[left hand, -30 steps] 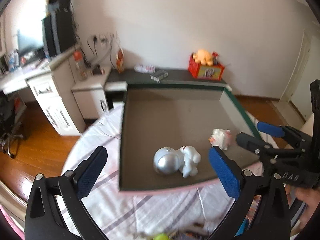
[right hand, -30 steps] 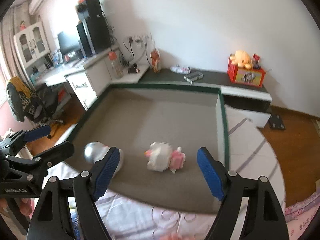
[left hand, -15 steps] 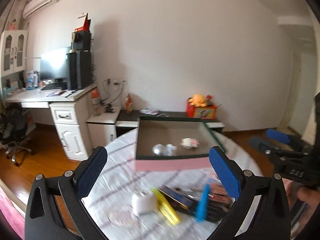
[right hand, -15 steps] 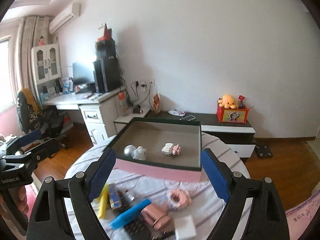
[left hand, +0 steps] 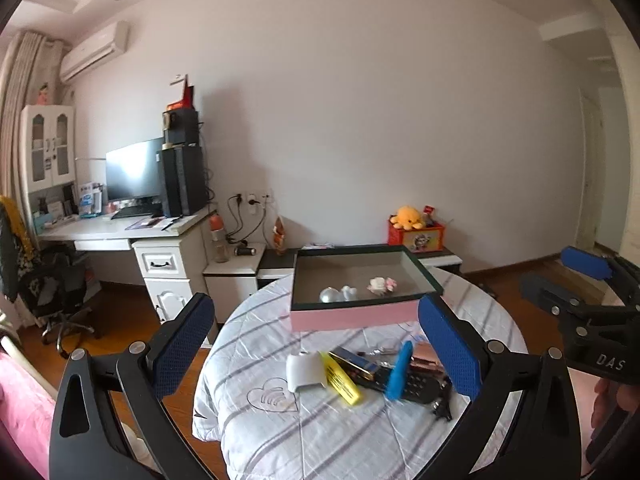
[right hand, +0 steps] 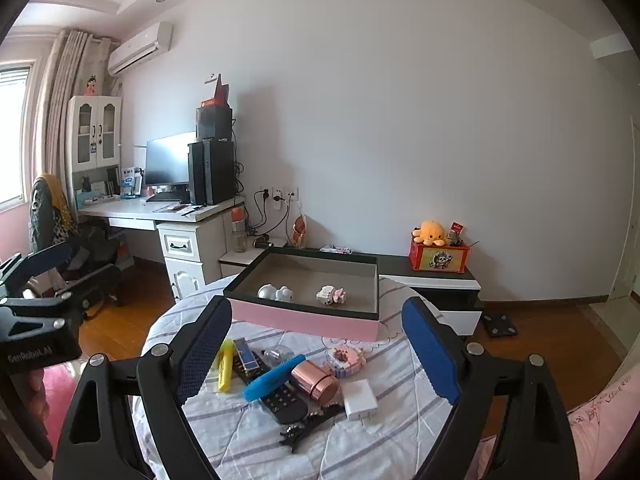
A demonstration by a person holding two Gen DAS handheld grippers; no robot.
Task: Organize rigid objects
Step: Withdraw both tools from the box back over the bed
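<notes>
1. Whereas a second ago both cameras sat low over the box interior, both grippers have now pulled back and up, so the whole round worktop (right hand: pixel 400 364) shows; left gripper (left hand: pixel 316 344) and right gripper (right hand: pixel 316 350) have fingers spread wide, holding nothing.
2. Nearest, between the right fingers: black clip (right hand: pixel 308 426), white charger (right hand: pixel 359 398), black remote (right hand: pixel 280 400), all loose on the striped cloth.
3. Just beyond: blue bar (right hand: pixel 274 376) lying diagonally, far end up-right, across the remote; copper cylinder (right hand: pixel 314 382) on its side, end facing near-right; yellow marker (right hand: pixel 225 364) long axis near-to-far beside the left finger.
4. White cup-shaped thing (left hand: pixel 304 372) sits left of the marker in the left view.
5. Farther: pink box (right hand: pixel 308 318), open, on the far side of the worktop, holding silver-white figure (right hand: pixel 275 292) and pink-white figure (right hand: pixel 331 295), apart.
</notes>
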